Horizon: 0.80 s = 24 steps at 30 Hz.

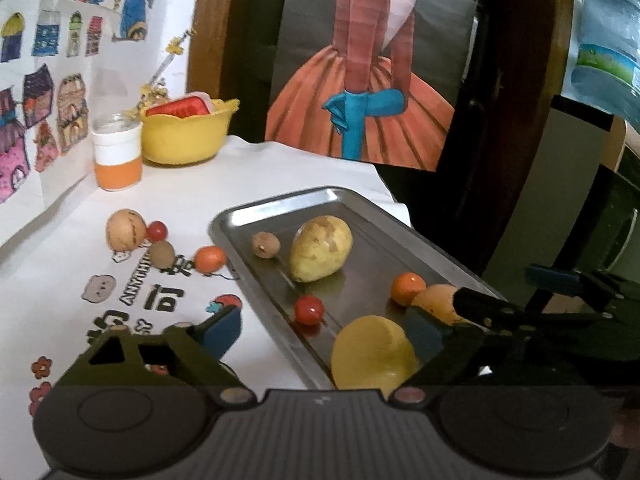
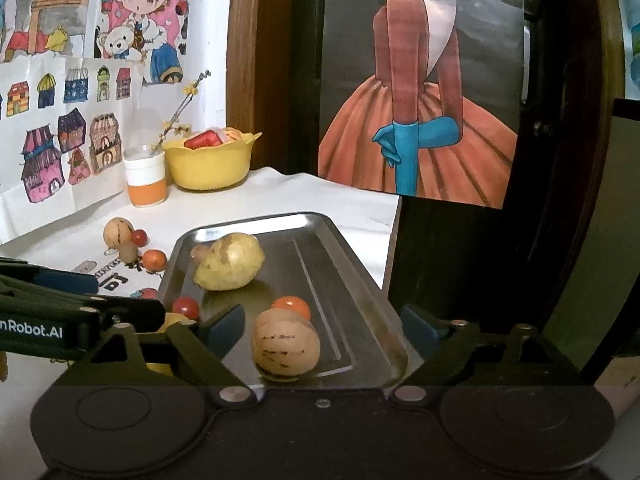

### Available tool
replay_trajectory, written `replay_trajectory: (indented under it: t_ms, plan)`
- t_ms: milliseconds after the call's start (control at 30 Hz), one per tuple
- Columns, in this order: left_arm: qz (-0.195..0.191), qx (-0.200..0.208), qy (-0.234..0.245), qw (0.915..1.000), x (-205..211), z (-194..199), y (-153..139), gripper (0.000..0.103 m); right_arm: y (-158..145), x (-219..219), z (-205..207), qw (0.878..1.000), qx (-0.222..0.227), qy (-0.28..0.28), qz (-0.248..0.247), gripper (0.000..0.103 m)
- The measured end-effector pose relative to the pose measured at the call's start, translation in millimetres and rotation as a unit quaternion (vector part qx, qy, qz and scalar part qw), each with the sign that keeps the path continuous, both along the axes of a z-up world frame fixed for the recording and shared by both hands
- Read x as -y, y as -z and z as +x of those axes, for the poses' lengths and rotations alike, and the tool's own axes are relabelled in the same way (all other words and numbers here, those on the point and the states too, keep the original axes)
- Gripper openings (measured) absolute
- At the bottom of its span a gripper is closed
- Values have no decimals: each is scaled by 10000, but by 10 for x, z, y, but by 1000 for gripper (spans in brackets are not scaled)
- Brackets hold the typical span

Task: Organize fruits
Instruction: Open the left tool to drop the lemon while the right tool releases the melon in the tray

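Two open fingers (image 2: pixel 228 330) flanking striped melon (image 2: pixel 285 346)

Before my matt black plastic tool (image 2: pixel 320 332): brushed metal tray (image 2: pixel 340 248), glossy and reflective; smooth shiny red tomato (image 1: pixel 309 309); mottled, dull-skinned pear (image 1: pixel 321 249); printed white cloth over the counter (image 1: pixel 280 168); yellow plastic bowl (image 1: pixel 186 136); dark polished wood frame (image 2: pixel 256 60).

In the right wrist view the left claw (image 2: pixel 224 332) hides most of the yellow fruit (image 2: pixel 170 322); the pear (image 2: pixel 230 262) covers the small brown fruit (image 2: pixel 199 252).
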State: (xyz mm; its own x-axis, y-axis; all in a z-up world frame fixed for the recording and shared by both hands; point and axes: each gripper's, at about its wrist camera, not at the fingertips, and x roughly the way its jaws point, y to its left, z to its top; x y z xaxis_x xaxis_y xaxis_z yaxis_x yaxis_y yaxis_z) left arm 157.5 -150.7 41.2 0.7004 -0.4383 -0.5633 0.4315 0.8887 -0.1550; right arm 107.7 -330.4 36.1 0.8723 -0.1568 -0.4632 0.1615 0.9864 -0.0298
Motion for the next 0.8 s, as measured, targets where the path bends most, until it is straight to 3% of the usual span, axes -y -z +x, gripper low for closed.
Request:
replay_trajectory:
  t_ms: [133, 400, 800]
  plan:
    - [-34, 115, -118, 9999, -83, -39, -64, 102, -78, -8, -67, 9999, 99, 59, 20, 102]
    - [-63, 254, -412, 9988, -326, -128, -162, 103, -246, -87, -207, 9998, 212, 1, 31, 102]
    - [-44, 415, -1162, 9924, -1047, -375, -306, 103, -554, -460, -478, 9986, 200, -482, 2, 102]
